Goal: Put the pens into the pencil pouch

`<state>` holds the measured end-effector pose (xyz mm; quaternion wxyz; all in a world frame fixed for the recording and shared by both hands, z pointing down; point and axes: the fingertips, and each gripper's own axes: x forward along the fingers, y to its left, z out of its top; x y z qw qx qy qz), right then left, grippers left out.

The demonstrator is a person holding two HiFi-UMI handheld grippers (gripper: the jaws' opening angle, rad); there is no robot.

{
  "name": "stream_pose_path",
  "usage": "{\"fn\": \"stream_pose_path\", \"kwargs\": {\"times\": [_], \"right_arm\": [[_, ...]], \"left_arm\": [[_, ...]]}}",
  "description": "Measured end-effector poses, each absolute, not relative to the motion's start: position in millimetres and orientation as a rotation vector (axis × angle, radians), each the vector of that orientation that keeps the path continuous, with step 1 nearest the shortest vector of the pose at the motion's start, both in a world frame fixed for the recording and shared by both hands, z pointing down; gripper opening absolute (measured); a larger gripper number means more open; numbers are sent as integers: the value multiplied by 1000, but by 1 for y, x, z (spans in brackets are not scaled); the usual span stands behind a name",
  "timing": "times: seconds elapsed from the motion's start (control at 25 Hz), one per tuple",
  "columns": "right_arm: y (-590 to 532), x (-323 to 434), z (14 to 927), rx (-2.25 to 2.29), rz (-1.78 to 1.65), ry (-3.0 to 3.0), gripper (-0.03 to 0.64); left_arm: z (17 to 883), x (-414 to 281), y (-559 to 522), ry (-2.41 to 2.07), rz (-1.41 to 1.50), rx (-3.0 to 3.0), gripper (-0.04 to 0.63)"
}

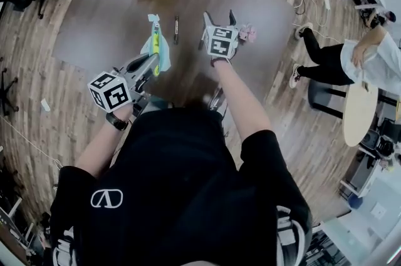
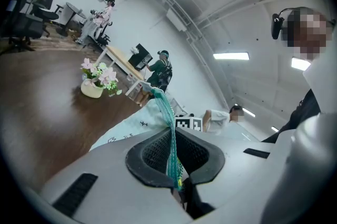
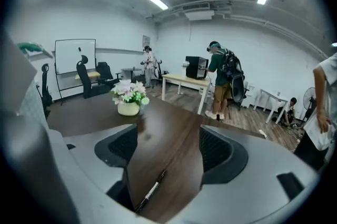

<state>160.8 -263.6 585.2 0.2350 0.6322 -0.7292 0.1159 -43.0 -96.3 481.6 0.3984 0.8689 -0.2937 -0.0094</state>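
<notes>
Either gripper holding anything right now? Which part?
Left gripper is shut on the pouch, pinching its green mesh edge. Right gripper is open and empty; the pen lies loose on the table.

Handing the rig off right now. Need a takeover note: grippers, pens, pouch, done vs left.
The left gripper is shut on the teal mesh of the pencil pouch.
The right gripper is open and empty. The black pen lies on the table in line with its jaws, untouched.
Done: pouch gripped. A yellow-green thing shows at the pouch; can't tell whether it is a pen.
Left: close on the black pen and put it into the pouch.
</notes>
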Motion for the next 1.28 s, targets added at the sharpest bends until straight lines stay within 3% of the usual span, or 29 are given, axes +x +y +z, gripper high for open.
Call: {"fn": "stream_pose_path", "kwargs": {"times": [0.36,0.84,0.96,1.12,1.28], "right_arm": [[-258,152,710,1494,877,-1814,278],[-247,152,797,1264,1177,-1551,253],[-244,155,810,1228,1205,-1502,199],[-237,161,816,1205,1213,-1433,60],[-235,161,817,1202,1204,-1431,40]], "left_arm": [[495,-57,-95,-801,-9,2165,15],[512,-58,-84,-798,10,2121,15],[516,-58,-80,-798,10,2114,15],[519,-57,-79,-798,14,2109,15],[520,-58,-77,-798,13,2105,15]]}}
